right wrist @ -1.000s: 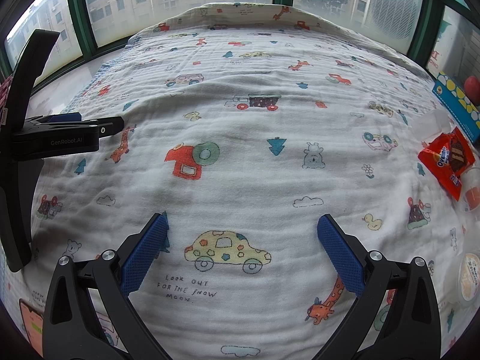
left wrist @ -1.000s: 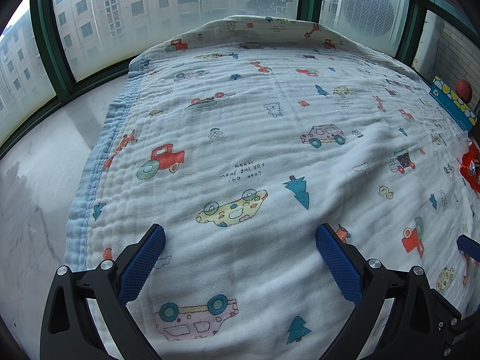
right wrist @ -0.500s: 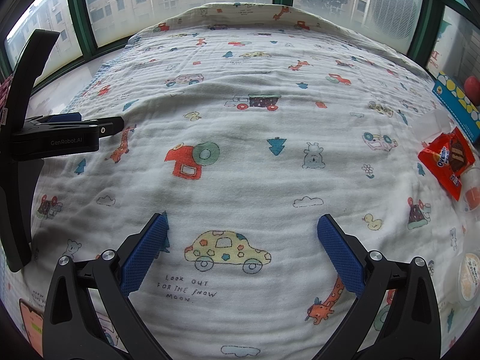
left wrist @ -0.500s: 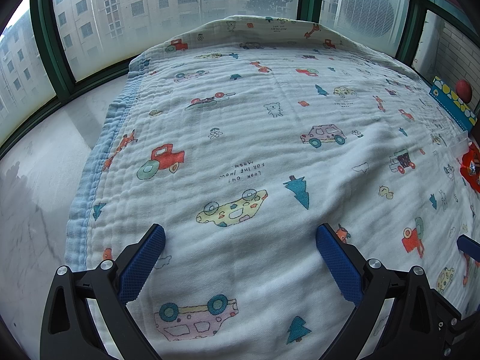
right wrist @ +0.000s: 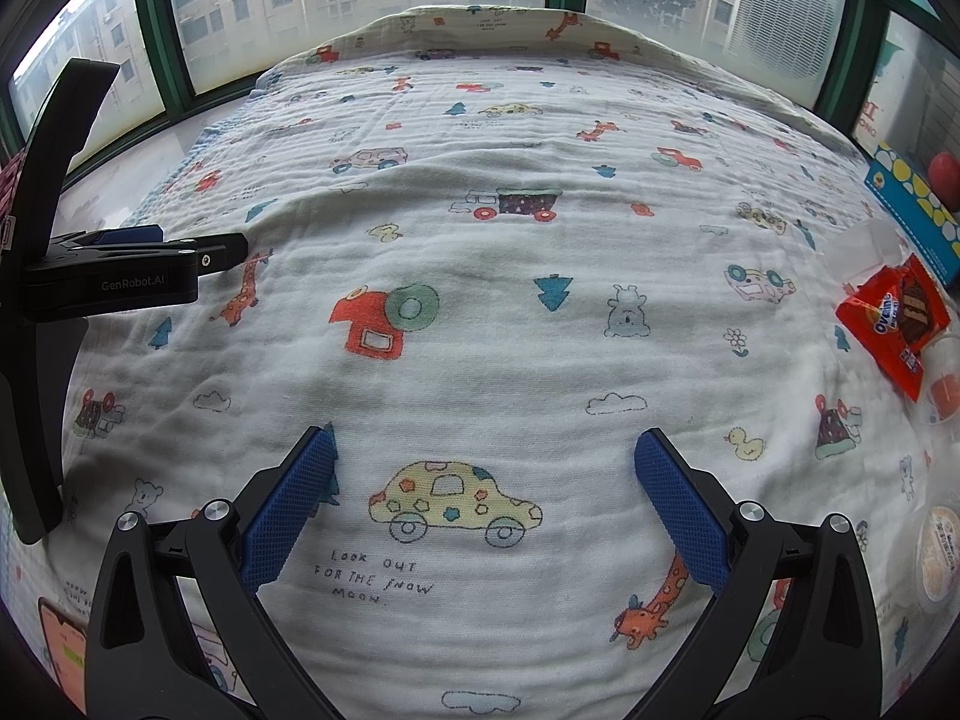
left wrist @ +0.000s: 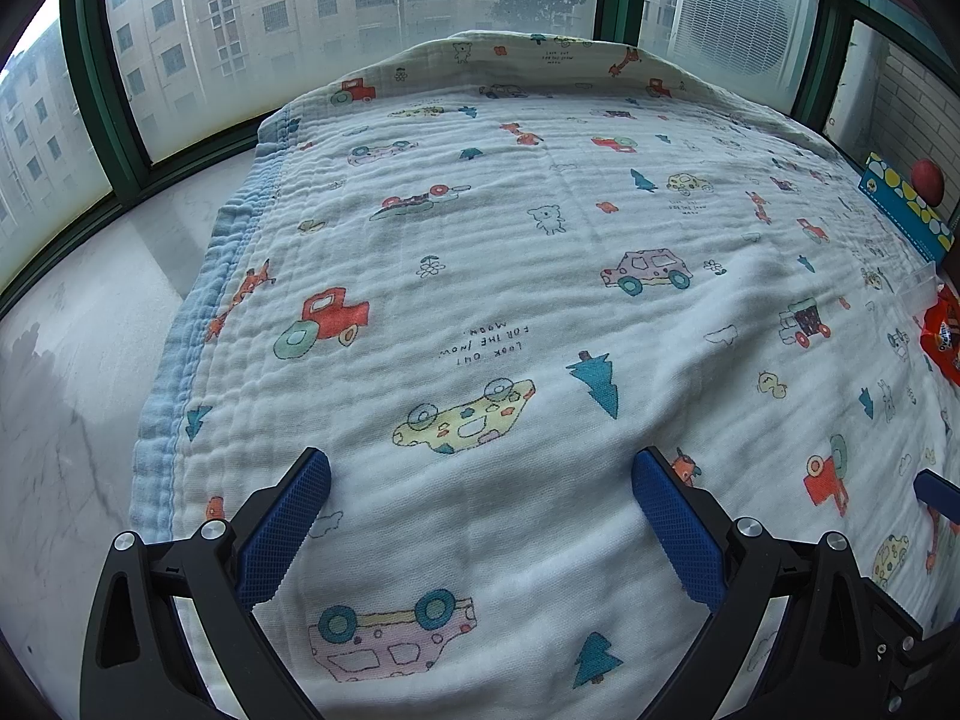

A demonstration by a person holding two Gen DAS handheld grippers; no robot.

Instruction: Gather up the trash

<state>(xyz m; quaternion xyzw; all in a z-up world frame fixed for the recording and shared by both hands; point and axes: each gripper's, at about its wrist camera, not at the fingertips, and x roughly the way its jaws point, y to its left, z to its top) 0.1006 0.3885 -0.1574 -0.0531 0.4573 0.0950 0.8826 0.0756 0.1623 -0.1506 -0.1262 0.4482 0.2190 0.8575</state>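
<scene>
**Reaching for the first wrapper**

Both of my tools are idle over the printed blanket [right wrist: 480, 360]. The left hand-held gripper [left wrist: 480, 480] has its blue pads spread wide with nothing between them, and the right hand-held gripper [right wrist: 486, 468] is likewise released and empty.

The trash sits well off to my right: a red snack wrapper [right wrist: 894, 318] lies flat on the blanket near its right edge, with a small clear cup [right wrist: 945, 384] touching or just beside it and a round lidded tub [right wrist: 939, 552] nearer me. A blue patterned box [right wrist: 912, 204] stands beyond them; I can't tell whether it counts as trash.

I judge nothing is collected yet. I'd take the wrapper with the right tool, coming in low along its long edge so one pad slides under the foil rather than pinching blanket. The cloth is soft and wrinkled, so I'd close slowly and lift to check nothing drags.
</scene>
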